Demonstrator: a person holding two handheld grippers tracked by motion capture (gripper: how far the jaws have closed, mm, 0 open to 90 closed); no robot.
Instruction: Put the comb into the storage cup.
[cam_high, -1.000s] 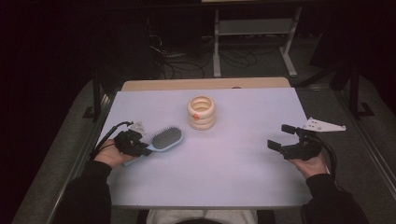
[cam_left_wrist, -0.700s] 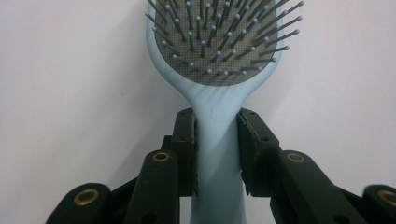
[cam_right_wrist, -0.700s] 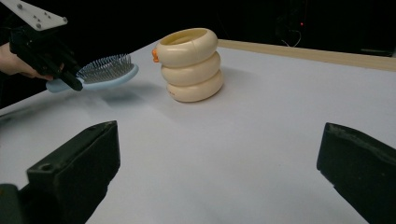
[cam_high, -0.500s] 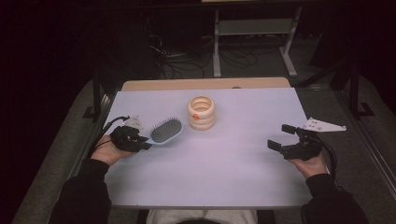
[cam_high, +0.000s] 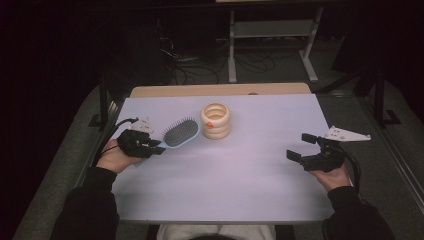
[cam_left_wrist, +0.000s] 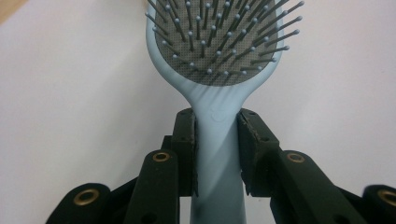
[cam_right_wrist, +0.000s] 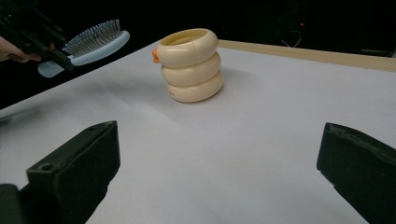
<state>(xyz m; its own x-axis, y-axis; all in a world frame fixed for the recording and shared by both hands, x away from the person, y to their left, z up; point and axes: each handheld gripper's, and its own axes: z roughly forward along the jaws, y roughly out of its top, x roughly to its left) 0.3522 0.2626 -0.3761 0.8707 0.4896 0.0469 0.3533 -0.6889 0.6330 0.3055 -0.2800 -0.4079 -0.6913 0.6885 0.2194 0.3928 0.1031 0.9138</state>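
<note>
Gripping the pale blue plastic hairbrush (cam_high: 180, 135) by its handle at left of centre, the left tool (cam_high: 152, 146) keeps bristles up beside the cream ringed holder (cam_high: 216, 120); the right tool (cam_high: 303, 146) waits wide, empty.

This looks like a lab or test room, not a home. A plain white table (cam_high: 225, 185) stands lit in an otherwise dark space, grey carpet around it, loose cables (cam_high: 185, 62) tangled on the floor behind, and a bare metal-framed stand (cam_high: 270, 30) against the back.
</note>
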